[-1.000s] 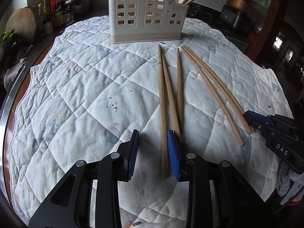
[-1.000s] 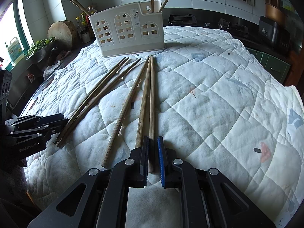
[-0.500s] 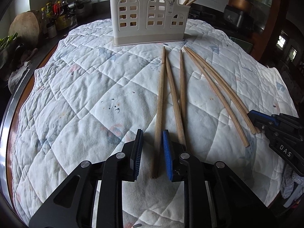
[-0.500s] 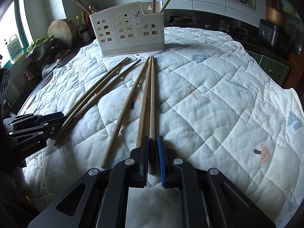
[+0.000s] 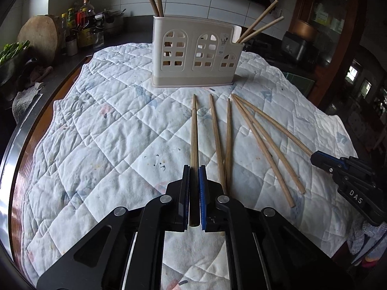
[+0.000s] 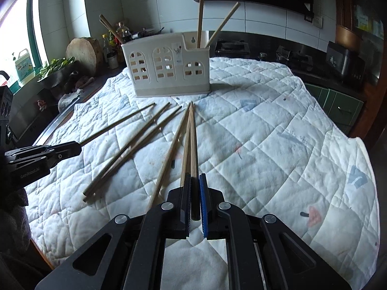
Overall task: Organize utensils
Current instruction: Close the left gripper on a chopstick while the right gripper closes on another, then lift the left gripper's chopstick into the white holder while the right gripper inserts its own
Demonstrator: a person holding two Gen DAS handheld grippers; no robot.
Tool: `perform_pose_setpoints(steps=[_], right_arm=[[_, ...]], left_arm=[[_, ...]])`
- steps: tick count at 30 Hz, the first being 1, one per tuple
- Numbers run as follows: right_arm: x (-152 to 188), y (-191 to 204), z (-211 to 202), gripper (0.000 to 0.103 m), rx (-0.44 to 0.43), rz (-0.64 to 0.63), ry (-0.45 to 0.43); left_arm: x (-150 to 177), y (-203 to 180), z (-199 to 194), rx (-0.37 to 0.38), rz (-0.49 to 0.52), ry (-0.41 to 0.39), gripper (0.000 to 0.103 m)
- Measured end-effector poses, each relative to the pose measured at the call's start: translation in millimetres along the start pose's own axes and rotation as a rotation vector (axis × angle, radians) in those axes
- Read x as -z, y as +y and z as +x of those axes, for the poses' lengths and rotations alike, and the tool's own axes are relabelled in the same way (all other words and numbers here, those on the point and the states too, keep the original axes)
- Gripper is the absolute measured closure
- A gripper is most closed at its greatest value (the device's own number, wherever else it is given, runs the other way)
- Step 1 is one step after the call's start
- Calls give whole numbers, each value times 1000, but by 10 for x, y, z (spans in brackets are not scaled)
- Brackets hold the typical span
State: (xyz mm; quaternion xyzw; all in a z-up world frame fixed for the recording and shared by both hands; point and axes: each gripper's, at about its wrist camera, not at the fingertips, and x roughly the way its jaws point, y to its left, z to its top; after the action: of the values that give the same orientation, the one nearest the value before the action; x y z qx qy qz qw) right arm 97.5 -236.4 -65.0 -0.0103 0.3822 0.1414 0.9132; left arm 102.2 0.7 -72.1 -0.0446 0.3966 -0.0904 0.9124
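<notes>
A: What did the left wrist camera see?

B: The left gripper (image 5: 194,169) was pinched tight on one chopstick (image 5: 194,130). That stick pointed far away at the cream holder (image 5: 196,53) on the white quilt (image 5: 108,145). Four loose chopsticks (image 5: 261,147) lay on the quilt, to the right of the held one. The right gripper (image 5: 314,158) was far right, gripping one more stick's end. Other sticks stood in the holder.

A: And the right wrist camera?

B: The right gripper (image 6: 194,177) was squeezed on its own chopstick (image 6: 192,140), which pointed at the holder (image 6: 167,68). Another stick lay close beside it, on its left. More loose chopsticks (image 6: 135,145) lay further left. The left gripper (image 6: 77,148) was at the far left, holding its chopstick (image 6: 116,123) by the near end.
</notes>
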Motion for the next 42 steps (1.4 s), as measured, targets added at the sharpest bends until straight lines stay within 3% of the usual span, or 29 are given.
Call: perform_pose_setpoints(steps=[10,26,35,42], right_arm=[[-787,85,-455,96,-4,-84,-170],[-2080,184,-756,96,-32,-198,-235],[-2425,152,-802,96,-27,-180,-269],[-2557,197,-554,96,-13,-187,-228]], left_arm=[[-530,51,-429,51,15,-149,97],[-1528,38,-713,70,101,-214,97],[-2019,50,-1150,84,82,-366,97],[-2280,115,-1048,33,59,-397,97]])
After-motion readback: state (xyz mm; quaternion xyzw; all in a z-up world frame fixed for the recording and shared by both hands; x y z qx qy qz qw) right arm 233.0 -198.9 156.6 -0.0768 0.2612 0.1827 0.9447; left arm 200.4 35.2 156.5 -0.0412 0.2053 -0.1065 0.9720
